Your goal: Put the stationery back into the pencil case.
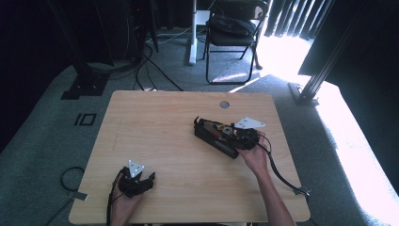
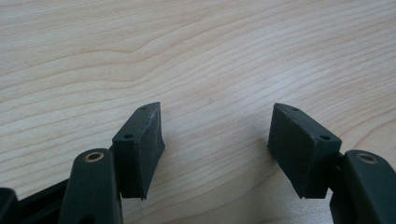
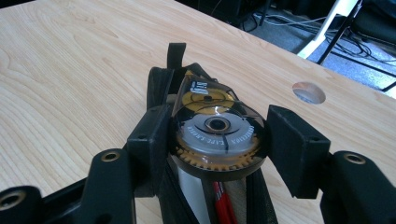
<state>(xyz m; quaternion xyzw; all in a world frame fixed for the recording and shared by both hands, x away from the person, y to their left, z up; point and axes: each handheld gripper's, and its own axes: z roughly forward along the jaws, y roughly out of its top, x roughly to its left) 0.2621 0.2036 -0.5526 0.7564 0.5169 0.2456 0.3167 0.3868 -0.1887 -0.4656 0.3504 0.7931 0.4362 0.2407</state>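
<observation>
High view: looks forward and down from above the near edge, taking in the whole pale wooden desk (image 1: 188, 141) and the carpet beyond.
Left gripper view: sits low and close, facing bare desk grain.
Right gripper view: close, angled across the desk toward its round cable hole (image 3: 308, 92).
Shared: desk top; the hole also appears in the high view.

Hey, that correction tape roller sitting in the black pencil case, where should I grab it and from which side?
Probably grip the correction tape across its flat round body, coming from above the open case. Its wide end sticks up, and the right gripper already straddles it there.
</observation>
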